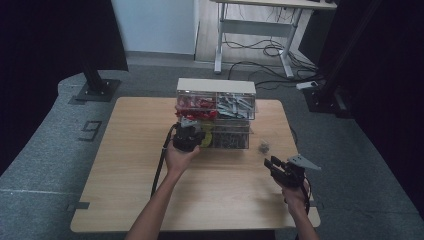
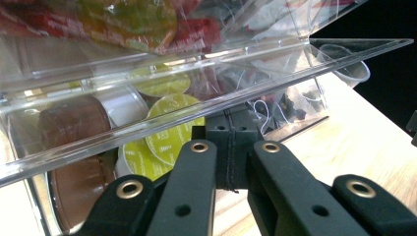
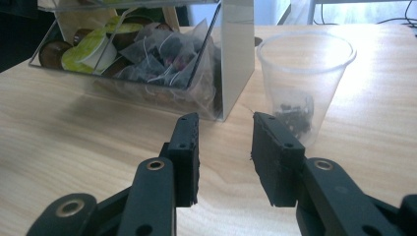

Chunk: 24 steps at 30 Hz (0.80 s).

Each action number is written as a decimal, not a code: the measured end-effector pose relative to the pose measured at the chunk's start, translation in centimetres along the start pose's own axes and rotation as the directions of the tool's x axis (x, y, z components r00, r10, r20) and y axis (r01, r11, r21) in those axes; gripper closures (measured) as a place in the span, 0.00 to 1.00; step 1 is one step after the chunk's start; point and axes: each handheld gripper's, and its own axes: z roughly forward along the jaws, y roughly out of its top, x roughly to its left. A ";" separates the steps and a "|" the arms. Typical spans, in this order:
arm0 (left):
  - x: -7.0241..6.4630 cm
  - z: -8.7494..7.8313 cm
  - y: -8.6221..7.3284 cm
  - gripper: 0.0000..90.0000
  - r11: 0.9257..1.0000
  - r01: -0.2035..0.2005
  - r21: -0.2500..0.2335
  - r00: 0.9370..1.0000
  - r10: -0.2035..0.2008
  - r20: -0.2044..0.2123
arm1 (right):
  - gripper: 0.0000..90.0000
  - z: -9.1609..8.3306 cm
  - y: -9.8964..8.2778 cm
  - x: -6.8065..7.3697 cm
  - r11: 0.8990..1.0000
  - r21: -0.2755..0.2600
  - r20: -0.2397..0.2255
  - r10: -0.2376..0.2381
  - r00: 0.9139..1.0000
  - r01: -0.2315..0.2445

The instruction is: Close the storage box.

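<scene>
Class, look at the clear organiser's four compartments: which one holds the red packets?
The upper left compartment of the organiser holds the red packets. The upper right has pale grey ones, and the lower two hold yellow-lidded capsules and dark tea bags.

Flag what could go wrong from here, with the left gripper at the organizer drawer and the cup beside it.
The left gripper is shut right at the clear drawer edge; a hard pull could tip out the pods or drag the whole organizer. The cup, light and nearly empty with a tea bag inside, stands just ahead of the open right gripper; a careless approach could knock it over.
</scene>
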 end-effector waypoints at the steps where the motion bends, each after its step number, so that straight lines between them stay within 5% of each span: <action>1: 0.0 0.0 -0.1 1.00 1.000 0.005 0.002 1.000 -0.005 0.001 | 0.70 0.0 -0.2 0.0 1.000 0.002 -0.001 0.000 1.000 0.000; 13: 0.2 0.0 -1.0 1.00 1.000 0.005 0.012 1.000 -0.005 0.002 | 0.68 -0.2 -1.6 1.8 0.999 0.020 -0.047 -0.043 0.998 0.044; 24: 0.4 0.4 -2.1 1.00 1.000 0.006 0.016 1.000 -0.007 0.006 | 0.68 -0.5 -2.1 1.5 0.999 0.026 -0.043 -0.036 0.998 0.038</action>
